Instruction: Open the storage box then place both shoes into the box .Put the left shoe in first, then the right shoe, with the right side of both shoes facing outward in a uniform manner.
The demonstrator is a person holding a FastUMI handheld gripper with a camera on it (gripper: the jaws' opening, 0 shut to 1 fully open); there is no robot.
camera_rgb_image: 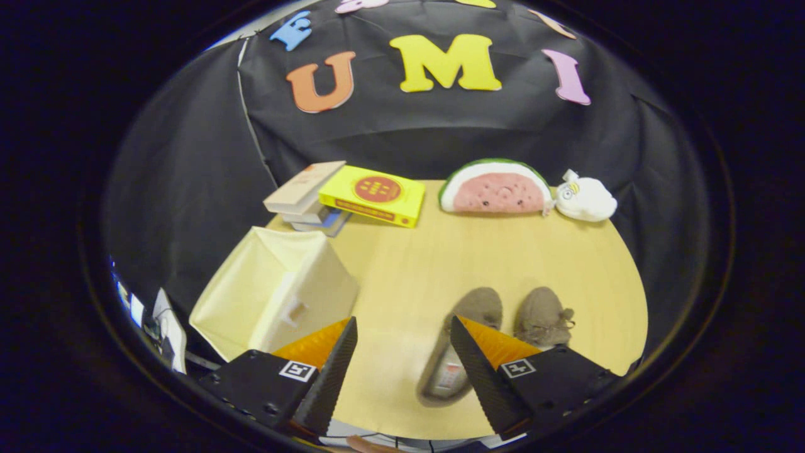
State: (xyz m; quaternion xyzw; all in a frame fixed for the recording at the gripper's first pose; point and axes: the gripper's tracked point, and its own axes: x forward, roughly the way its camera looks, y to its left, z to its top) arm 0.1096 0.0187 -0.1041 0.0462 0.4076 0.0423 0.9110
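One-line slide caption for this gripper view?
Open gripper hovers over wooden table, closed cream fabric storage box beside its left finger, two grey-brown shoes by its right.

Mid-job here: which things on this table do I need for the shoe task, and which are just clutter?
Needed:
storage box, closed, just ahead of the gripper, whose jaws stand open
left shoe
right shoe

Clutter:
yellow book
stacked books
watermelon plush
white plush toy
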